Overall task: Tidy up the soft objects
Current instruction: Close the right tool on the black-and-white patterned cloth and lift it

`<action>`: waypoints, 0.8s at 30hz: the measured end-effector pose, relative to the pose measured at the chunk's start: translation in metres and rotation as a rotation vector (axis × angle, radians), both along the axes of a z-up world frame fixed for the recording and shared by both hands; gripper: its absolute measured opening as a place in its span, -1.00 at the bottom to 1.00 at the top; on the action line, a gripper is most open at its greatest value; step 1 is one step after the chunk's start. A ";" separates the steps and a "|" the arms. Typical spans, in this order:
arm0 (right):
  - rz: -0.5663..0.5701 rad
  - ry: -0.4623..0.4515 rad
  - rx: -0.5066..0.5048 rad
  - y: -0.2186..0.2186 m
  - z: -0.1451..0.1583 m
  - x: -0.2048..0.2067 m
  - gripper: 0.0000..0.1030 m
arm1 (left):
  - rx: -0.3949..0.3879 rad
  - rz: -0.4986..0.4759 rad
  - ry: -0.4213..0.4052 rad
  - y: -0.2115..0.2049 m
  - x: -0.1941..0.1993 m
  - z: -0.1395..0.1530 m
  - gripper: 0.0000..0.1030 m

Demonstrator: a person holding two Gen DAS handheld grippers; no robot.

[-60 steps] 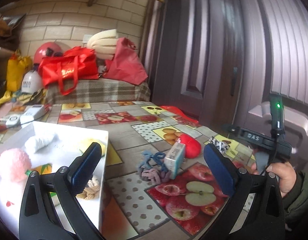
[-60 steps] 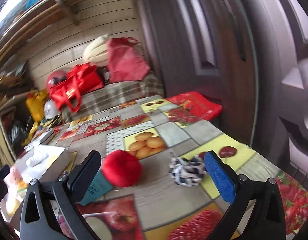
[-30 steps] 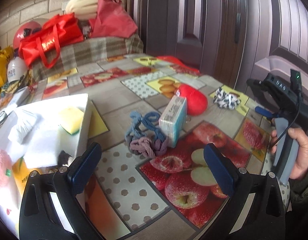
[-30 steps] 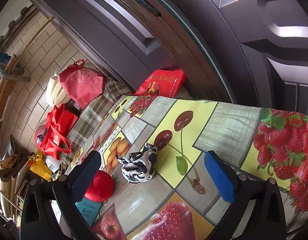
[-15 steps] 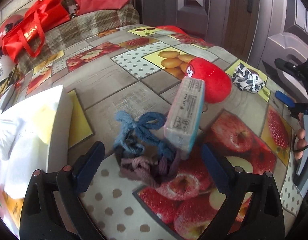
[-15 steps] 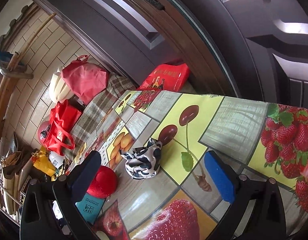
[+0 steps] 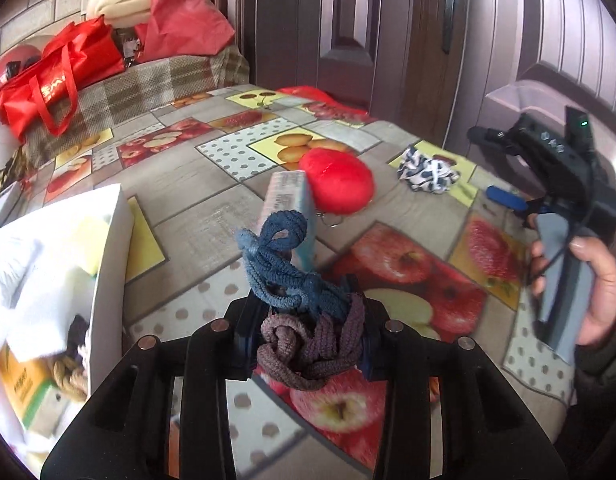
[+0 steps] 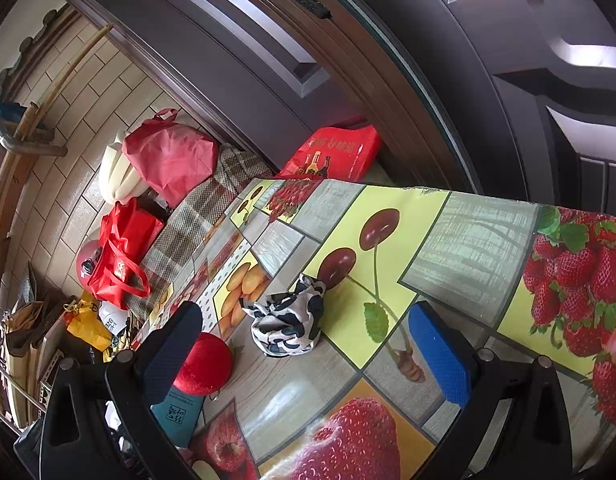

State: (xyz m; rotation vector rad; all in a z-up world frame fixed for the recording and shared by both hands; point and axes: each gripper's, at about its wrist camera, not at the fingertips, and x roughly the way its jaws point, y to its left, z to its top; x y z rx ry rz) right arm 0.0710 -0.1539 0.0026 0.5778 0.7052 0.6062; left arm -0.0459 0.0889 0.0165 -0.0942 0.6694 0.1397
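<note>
The left gripper (image 7: 308, 344) has its fingers (image 7: 244, 336) closed on a knotted bundle of cords (image 7: 304, 316), blue strands above and purple-brown strands below; the bundle sits between the pads, and whether it is clear of the table (image 7: 196, 216) cannot be told. Directly behind the bundle a teal-edged box (image 7: 286, 196) stands upright on the fruit-patterned cloth, with a red plush toy (image 7: 336, 186) just beside its far side. A black-and-white patterned cloth (image 7: 426, 174) lies further right on a yellow square. At the left, a white box (image 7: 112, 248) holds white soft items, a yellow piece and braided rope ends. The right gripper (image 8: 308, 352) hovers over the table with its fingers (image 8: 440, 354) spread wide and holding nothing; the patterned cloth (image 8: 286, 322) lies ahead between them, apart from both pads, and the red plush toy (image 8: 204, 364) rests just beside the left finger. In the left wrist view the person's right hand (image 7: 596, 280) grasps that gripper's handle.
</note>
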 end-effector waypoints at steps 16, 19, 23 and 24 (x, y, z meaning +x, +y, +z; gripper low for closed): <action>0.294 -0.090 -0.594 0.109 0.005 0.031 0.23 | -0.012 0.029 -0.168 0.001 -0.041 0.017 -0.31; 0.360 -0.111 -0.573 0.110 0.004 0.024 -0.15 | -0.014 0.029 -0.176 0.002 -0.042 0.017 -0.31; 0.373 -0.111 -0.440 0.092 0.008 0.009 -0.20 | -0.013 0.033 -0.186 0.002 -0.044 0.018 -0.31; 0.365 -0.124 -0.416 0.091 0.011 0.004 -0.20 | -0.011 0.034 -0.187 0.002 -0.044 0.018 -0.31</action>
